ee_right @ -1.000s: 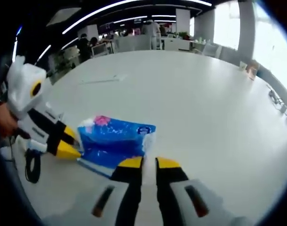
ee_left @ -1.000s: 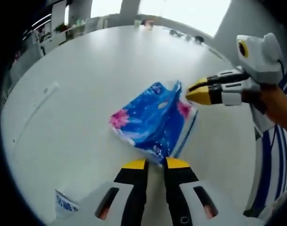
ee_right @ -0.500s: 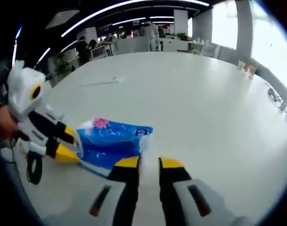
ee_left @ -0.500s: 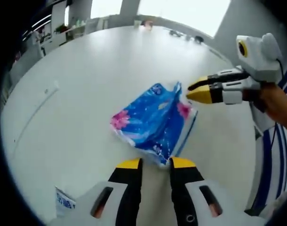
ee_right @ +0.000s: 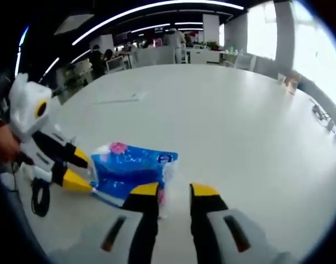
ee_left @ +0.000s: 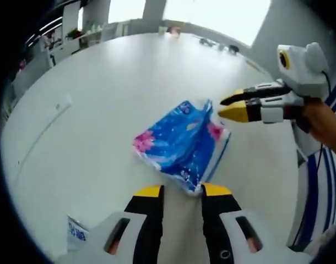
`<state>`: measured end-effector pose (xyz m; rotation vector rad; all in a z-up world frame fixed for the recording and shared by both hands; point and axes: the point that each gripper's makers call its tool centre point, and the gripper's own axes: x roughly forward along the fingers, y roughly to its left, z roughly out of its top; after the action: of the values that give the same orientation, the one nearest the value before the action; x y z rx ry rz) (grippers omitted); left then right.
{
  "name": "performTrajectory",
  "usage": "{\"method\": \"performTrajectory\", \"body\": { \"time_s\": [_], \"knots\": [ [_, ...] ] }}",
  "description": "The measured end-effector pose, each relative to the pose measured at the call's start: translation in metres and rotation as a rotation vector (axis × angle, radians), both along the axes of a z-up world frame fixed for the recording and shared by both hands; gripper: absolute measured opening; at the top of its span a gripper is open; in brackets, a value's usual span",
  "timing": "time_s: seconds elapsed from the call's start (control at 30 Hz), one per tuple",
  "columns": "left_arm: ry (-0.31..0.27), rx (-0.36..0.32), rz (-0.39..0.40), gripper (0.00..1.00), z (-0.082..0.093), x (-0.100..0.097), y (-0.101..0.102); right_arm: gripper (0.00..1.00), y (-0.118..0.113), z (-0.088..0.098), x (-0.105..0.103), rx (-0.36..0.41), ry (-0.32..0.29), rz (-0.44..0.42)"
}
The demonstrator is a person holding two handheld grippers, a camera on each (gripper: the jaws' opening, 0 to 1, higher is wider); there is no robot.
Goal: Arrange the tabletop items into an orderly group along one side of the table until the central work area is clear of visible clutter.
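Left gripper view: blue soft plastic tissue pack with pink flowers (ee_left: 182, 144) lay flat near centre of round white table (ee_left: 102, 99), just beyond left gripper (ee_left: 182, 191), fingers apart. Right gripper (ee_left: 229, 105) at 2 o'clock of pack, fingers slightly parted on nothing, tips just beside its crinkled end. Judged light, squashy, slippery-filmed; best pinched at gathered end seam or across a narrow edge. Small blue-printed white packet (ee_left: 77, 230) at 7 o'clock.
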<state>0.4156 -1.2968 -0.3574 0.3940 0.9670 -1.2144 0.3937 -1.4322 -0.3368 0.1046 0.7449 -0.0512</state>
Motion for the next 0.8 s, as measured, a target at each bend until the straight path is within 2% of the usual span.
{"method": "performTrajectory", "body": {
  "time_s": [0.47,0.8],
  "knots": [
    [-0.034,-0.05,0.014,0.3,0.023,0.009,0.002,0.25,-0.004,0.025,0.002,0.001,-0.063,-0.035],
    [-0.072,-0.1,0.025,0.37,0.047,0.015,0.003,0.25,0.007,0.052,0.004,0.006,-0.121,-0.03]
  ]
}}
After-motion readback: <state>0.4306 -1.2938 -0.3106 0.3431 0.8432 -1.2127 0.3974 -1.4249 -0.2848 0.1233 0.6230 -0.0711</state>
